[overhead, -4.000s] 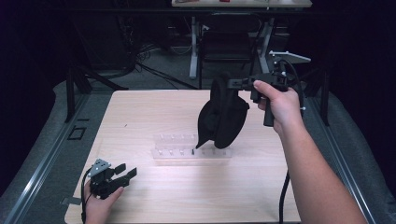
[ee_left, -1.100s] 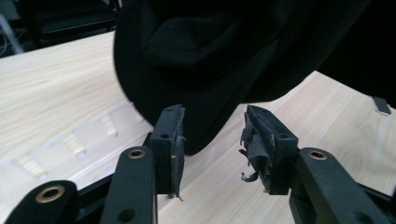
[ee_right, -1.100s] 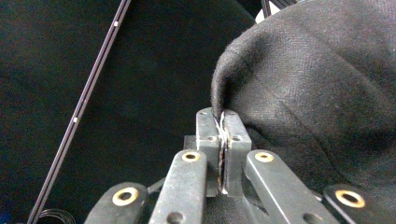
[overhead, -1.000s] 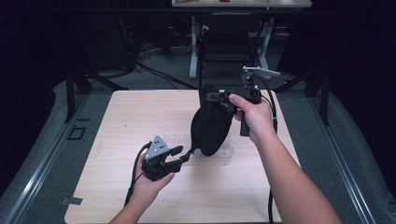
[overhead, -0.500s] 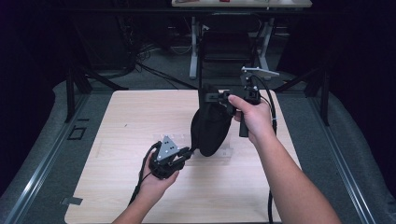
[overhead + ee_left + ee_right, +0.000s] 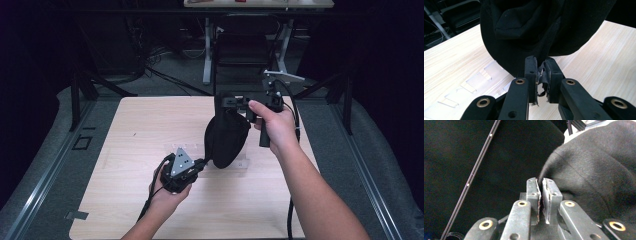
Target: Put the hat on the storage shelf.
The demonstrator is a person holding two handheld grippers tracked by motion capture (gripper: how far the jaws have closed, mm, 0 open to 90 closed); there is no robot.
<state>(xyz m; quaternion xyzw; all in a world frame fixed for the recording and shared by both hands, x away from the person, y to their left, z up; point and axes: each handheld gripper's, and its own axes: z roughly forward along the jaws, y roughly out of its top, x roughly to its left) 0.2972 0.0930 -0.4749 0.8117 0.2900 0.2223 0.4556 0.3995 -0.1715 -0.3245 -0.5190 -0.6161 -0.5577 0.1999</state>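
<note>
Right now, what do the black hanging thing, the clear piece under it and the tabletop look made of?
Black cap: soft woven fabric, matte; it folds and sags, and weave texture shows in the right gripper view. Clear tray: probably transparent plastic or acrylic, glossy, with wood grain showing through it. Table: pale wood or wood-look laminate, satin, with straight grain lines.

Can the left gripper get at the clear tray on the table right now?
Probably not: the left gripper is shut on the black cap, which hangs over the clear tray.
</note>
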